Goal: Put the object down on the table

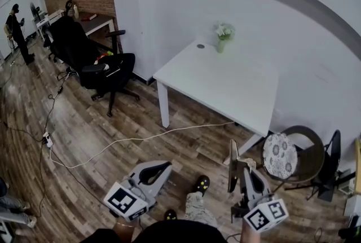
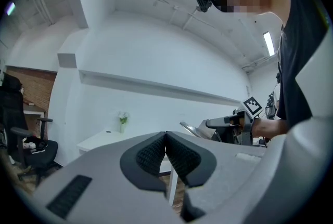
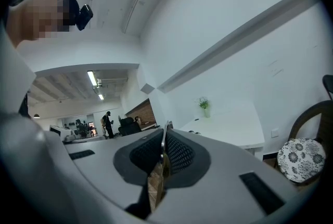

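Note:
My right gripper is shut on a thin flat metal object that stands upright on edge over the wooden floor, a short way in front of the white table. In the right gripper view the object shows edge-on, pinched between the dark ribbed pads. The left gripper view catches its shiny face sticking out of the right gripper. My left gripper hangs low at the left, shut with nothing in it. On the table's far corner stands a small vase of flowers.
A black office chair stands left of the table. A round chair with a patterned cushion sits close to my right gripper. A white cable runs across the floor. A person stands far off at the left.

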Demonstrator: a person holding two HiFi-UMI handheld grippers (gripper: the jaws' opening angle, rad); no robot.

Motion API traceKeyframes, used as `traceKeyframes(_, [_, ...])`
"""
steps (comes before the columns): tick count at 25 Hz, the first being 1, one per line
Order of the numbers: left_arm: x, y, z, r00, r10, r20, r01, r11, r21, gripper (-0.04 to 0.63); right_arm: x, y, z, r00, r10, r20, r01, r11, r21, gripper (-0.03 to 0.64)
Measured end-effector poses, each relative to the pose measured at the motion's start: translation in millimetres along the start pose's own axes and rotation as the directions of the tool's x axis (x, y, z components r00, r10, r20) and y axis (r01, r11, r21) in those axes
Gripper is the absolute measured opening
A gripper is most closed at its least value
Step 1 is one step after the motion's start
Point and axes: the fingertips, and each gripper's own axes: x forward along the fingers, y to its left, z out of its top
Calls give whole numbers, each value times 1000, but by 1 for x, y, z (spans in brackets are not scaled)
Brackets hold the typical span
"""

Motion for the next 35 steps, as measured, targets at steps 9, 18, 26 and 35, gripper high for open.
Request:
traceKeyframes(9, [54, 38, 12, 998, 44, 34, -46, 998, 40, 0, 58, -46, 15, 1000, 30, 0, -30, 1000, 0, 9])
traceKeyframes(18, [130, 77, 14, 999, 45, 15, -45, 998, 45, 0, 119, -97, 30, 999, 53, 1, -53, 999, 15, 9])
traceKeyframes(26, [194, 98, 18, 1000, 31, 0, -31, 997, 77, 0, 155, -143, 45, 999, 49, 8, -49, 998, 35, 9])
traceKeyframes(35, [247, 105, 32, 999, 42, 1, -42, 993, 107, 0, 184, -185, 70, 997, 71, 31, -73, 996, 47, 9])
